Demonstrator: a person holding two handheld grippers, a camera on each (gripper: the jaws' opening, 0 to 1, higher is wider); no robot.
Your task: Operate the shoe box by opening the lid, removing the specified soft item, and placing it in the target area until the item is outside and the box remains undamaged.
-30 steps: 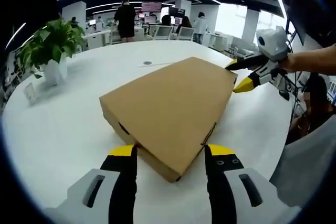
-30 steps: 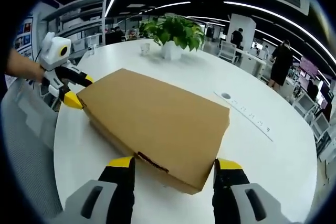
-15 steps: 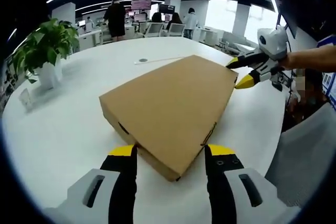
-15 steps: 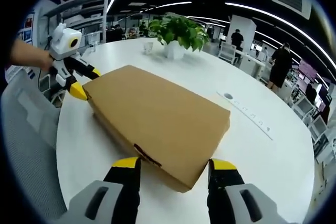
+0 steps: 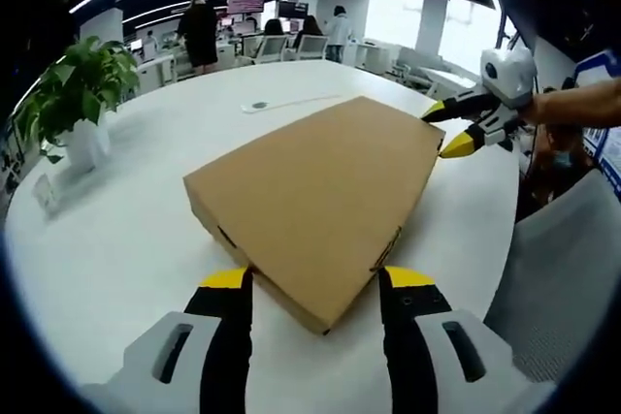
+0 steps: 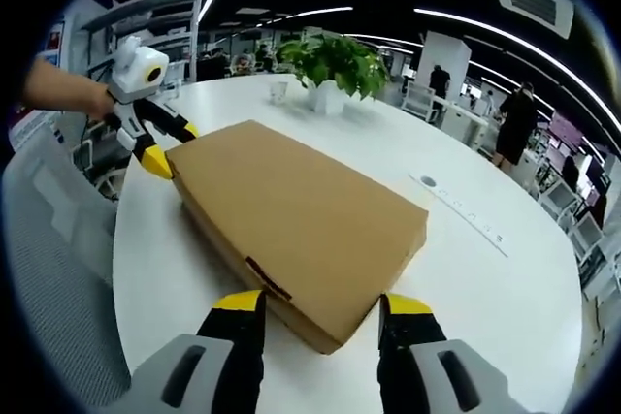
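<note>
A flat brown cardboard shoe box (image 5: 315,196) lies shut on the round white table (image 5: 116,239). My left gripper (image 5: 318,283) is open, its yellow-tipped jaws straddling the box's near corner. In the left gripper view my right gripper (image 5: 451,130) sits at the far right corner of the box, a hand behind it. In the right gripper view the box (image 6: 301,210) runs away from me and my right gripper (image 6: 315,305) is open around its near corner. My left gripper (image 6: 165,149) stands at the far left corner there, also open.
A potted plant (image 5: 82,104) in a white pot stands at the table's edge, with a small clear cup (image 6: 279,91) near it. A round socket and a thin strip (image 6: 466,220) lie on the table beyond the box. A grey chair (image 6: 53,269) is beside the table. People stand far off.
My right gripper's jaws have drawn a little closer together around the box corner, and that view has shifted. The box stays between my left gripper's jaws with its lid shut.
</note>
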